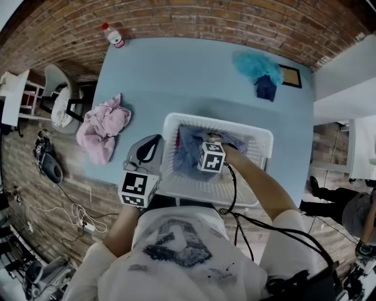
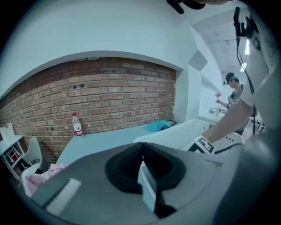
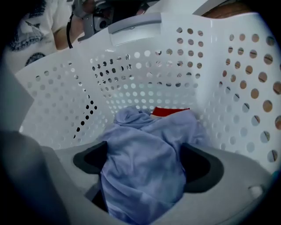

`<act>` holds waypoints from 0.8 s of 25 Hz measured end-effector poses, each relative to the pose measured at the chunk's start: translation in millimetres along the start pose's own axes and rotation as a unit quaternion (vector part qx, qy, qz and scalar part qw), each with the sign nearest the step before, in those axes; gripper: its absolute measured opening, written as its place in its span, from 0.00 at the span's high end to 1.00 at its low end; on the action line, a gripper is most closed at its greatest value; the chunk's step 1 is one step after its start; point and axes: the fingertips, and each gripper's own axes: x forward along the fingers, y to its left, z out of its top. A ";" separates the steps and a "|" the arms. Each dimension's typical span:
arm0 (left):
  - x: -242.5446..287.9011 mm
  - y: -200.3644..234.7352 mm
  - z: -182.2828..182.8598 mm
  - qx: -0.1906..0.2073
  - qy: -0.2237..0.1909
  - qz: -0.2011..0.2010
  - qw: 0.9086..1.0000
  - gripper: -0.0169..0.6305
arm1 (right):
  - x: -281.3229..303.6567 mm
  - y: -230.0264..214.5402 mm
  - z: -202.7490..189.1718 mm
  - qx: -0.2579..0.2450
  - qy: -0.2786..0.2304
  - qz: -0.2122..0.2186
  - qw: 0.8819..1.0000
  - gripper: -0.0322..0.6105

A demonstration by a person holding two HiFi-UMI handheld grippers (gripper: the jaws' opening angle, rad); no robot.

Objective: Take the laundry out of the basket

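At frame centre, the right gripper (image 3: 141,190) sits inside the white perforated plastic basket (image 1: 254,140), jaws wide around a crumpled lavender-blue cloth (image 3: 147,145). The left gripper (image 2: 143,175) is closed and empty. Pinching only a loose fold could let the cloth slip when lifted.

A red brick wall (image 1: 176,17) is seen beyond the far edge of a light blue table (image 1: 194,76), and white walls (image 1: 346,70) are met at the right. The floor (image 1: 23,170) is laid in wood planks. A white chair (image 1: 53,76) and shelf (image 1: 14,97) are set off the table's left edge.
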 end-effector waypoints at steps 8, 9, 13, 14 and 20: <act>-2.7 8.5 0.9 -0.011 -0.009 0.016 1.000 0.99 | 13.9 1.9 -11.4 0.007 0.021 -0.001 1.000 0.13; -3.5 8.6 0.0 -0.012 -0.010 0.016 1.000 0.99 | 15.3 2.0 -12.6 0.009 0.023 -0.001 1.000 0.13; -8.6 8.9 -6.2 -0.020 -0.009 0.021 1.000 0.99 | 15.8 6.9 -10.5 0.010 0.028 0.011 0.999 0.19; -9.6 8.5 -7.4 -0.021 -0.008 0.021 1.000 0.99 | 15.6 8.5 -10.5 0.010 0.029 0.015 0.999 0.23; -14.2 9.3 -11.2 -0.030 -0.009 0.023 0.999 0.99 | 12.8 25.0 -7.1 0.019 0.028 0.049 0.998 0.55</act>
